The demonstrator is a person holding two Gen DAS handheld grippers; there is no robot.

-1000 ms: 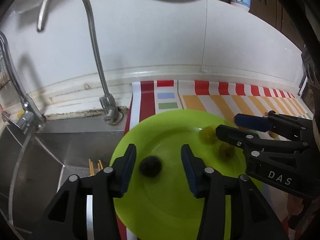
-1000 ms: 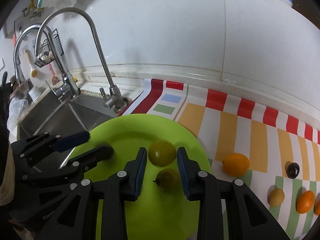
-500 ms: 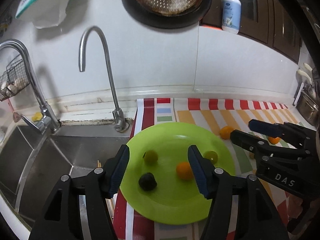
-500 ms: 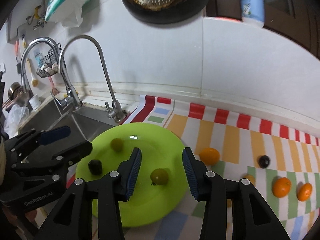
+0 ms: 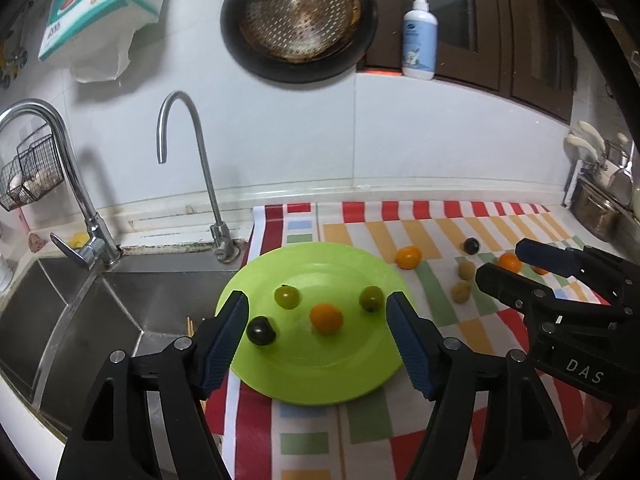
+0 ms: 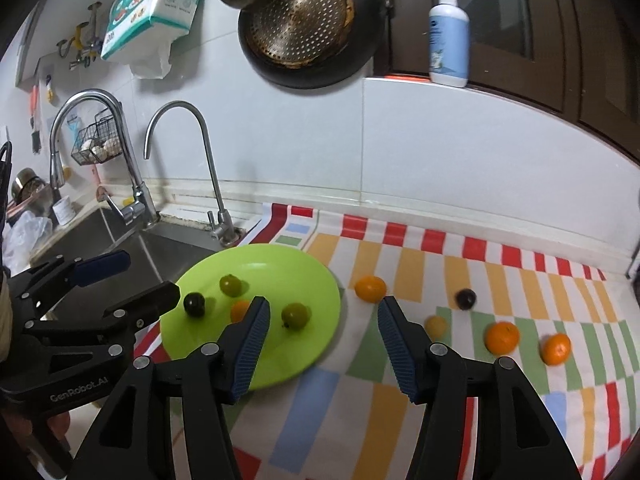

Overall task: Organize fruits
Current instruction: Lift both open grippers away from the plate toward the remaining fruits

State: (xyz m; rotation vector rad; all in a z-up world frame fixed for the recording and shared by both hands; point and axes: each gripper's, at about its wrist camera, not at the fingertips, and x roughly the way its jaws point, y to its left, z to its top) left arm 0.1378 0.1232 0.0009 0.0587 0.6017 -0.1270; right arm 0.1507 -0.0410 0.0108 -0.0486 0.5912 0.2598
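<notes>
A lime green plate (image 5: 320,376) (image 6: 312,280) lies on the striped mat beside the sink. It holds two green fruits (image 5: 287,297) (image 5: 371,298), an orange fruit (image 5: 326,318) and a dark fruit (image 5: 261,331). Loose on the mat are an orange fruit (image 6: 370,288), a dark fruit (image 6: 466,299), a small tan fruit (image 6: 435,326) and two more orange fruits (image 6: 502,337) (image 6: 555,349). My left gripper (image 5: 318,338) is open and empty above the plate's near side. My right gripper (image 6: 322,342) is open and empty above the plate's right rim.
A steel sink (image 5: 100,312) with two taps (image 5: 200,176) (image 5: 76,196) lies left of the plate. A pan (image 5: 300,20) hangs on the wall and a soap bottle (image 5: 419,36) stands on the ledge. A metal pot (image 5: 596,208) sits at far right.
Both grippers have pulled back and up from the plate and opened wider. An orange fruit now lies on the plate with the others.
</notes>
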